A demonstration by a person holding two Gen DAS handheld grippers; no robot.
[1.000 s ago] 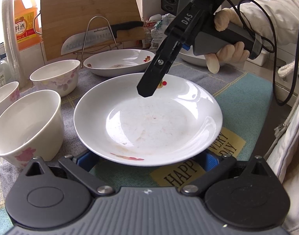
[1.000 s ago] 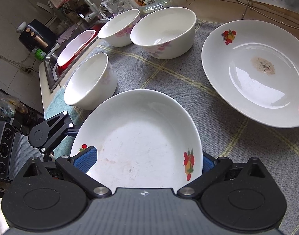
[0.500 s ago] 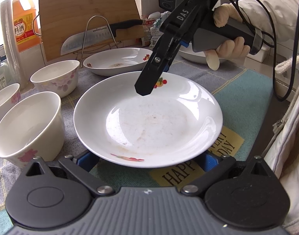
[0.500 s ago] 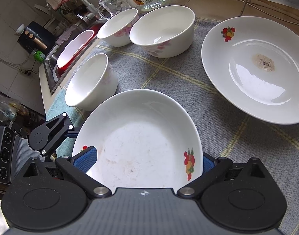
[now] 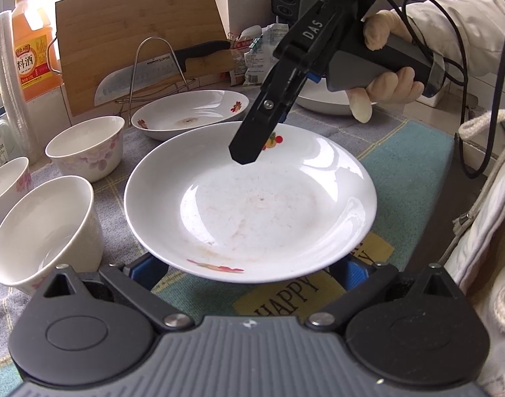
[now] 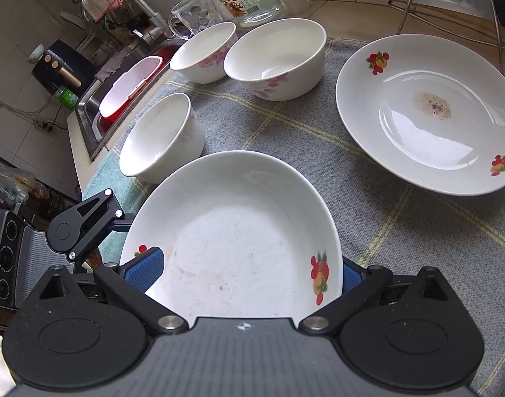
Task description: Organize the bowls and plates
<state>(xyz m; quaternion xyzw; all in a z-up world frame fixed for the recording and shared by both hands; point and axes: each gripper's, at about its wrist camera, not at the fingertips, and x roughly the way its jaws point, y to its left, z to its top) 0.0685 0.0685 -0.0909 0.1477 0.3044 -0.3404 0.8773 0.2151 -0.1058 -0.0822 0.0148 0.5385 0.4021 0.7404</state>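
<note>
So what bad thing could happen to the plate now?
The plate seems lifted off the mat, pinched at opposite rims by the left gripper and right gripper. If either loosens, it could drop. Swinging left, it might knock the nearest bowl. Leftover smears could make it slippery.

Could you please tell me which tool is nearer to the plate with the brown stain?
Right. The right tool faces the stained plate across the mat; the left tool is on the held plate's opposite rim.
</note>
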